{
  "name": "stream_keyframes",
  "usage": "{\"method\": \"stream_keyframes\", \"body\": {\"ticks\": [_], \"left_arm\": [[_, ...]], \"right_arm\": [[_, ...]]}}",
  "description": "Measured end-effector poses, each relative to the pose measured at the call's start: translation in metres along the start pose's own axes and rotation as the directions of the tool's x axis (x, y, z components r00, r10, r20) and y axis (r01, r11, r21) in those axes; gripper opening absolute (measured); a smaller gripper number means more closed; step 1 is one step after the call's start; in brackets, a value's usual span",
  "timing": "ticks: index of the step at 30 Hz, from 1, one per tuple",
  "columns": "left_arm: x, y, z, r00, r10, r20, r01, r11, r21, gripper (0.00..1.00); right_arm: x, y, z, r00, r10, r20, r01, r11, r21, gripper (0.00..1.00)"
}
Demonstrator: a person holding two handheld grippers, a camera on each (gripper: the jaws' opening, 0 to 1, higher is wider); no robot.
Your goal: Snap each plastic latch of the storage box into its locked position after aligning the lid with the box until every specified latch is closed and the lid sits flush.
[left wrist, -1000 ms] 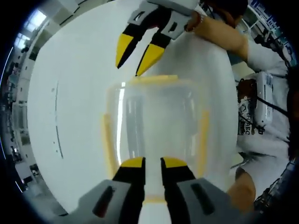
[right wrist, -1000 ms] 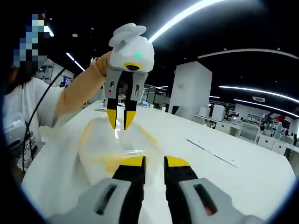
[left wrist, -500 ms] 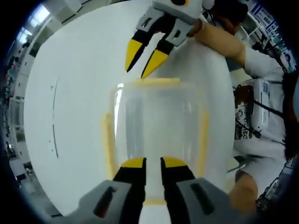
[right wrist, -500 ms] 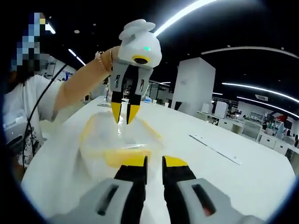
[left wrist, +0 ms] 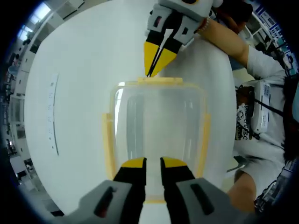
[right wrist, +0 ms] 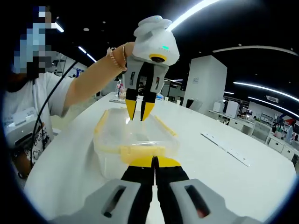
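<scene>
On white table (left wrist: 70, 93) | clear storage box (left wrist: 156, 126), yellow latches | left claw (left wrist: 153, 163) parted, empty | right claw (right wrist: 154, 161) closed, empty

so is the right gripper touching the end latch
Cannot tell. In the left gripper view the shut right gripper tips meet the end latch edge, but no view plainly shows contact or gap.

A broad white table (left wrist: 70, 93) fills the left gripper view, with a thin strip (left wrist: 52, 112) lying on it at nine o'clock. In the right gripper view, a white pillar (right wrist: 205, 84) stands at two o'clock beneath long ceiling light strips (right wrist: 261, 88), with desks (right wrist: 280, 140) at three o'clock.
</scene>
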State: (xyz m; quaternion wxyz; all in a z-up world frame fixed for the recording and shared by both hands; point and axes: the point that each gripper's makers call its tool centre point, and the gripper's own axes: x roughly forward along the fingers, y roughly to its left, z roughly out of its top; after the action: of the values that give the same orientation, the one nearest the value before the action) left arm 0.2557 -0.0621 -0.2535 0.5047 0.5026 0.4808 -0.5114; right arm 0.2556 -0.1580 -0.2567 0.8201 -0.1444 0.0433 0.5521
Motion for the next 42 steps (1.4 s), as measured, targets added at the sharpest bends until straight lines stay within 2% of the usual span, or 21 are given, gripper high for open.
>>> {"method": "stream_keyframes", "body": {"ticks": [13, 21, 29, 33, 37, 42], "left_arm": [[0.0, -0.0013, -0.0003, 1.0, -0.002, 0.005, 0.002, 1.0, 0.006, 0.11], [0.0014, -0.0041, -0.0001, 1.0, -0.012, 0.004, 0.012, 1.0, 0.003, 0.11], [0.0016, -0.0035, -0.0002, 1.0, -0.011, 0.003, 0.011, 1.0, 0.003, 0.11], [0.0033, -0.0065, 0.0006, 1.0, -0.01, -0.001, 0.01, 1.0, 0.01, 0.11], [0.005, -0.009, 0.0014, 1.0, -0.017, 0.011, 0.017, 1.0, 0.009, 0.11], [0.0019, -0.0029, 0.0007, 1.0, -0.02, 0.021, 0.02, 1.0, 0.006, 0.11]], "right_arm": [[0.0, 0.0049, -0.0006, 1.0, 0.028, 0.0, -0.028, 0.999, 0.029, 0.0], [0.0001, 0.0047, -0.001, 0.999, 0.037, 0.023, -0.039, 0.994, 0.106, 0.0], [0.0, 0.0054, -0.0013, 0.999, 0.031, 0.017, -0.033, 0.994, 0.101, 0.0], [-0.0015, 0.0092, -0.0018, 0.999, 0.051, 0.003, -0.051, 0.996, 0.079, 0.0], [-0.0018, 0.0084, -0.0026, 0.998, 0.057, 0.013, -0.058, 0.993, 0.098, 0.0], [-0.0019, 0.0086, -0.0022, 0.999, 0.054, 0.005, -0.054, 0.994, 0.094, 0.0]]}}
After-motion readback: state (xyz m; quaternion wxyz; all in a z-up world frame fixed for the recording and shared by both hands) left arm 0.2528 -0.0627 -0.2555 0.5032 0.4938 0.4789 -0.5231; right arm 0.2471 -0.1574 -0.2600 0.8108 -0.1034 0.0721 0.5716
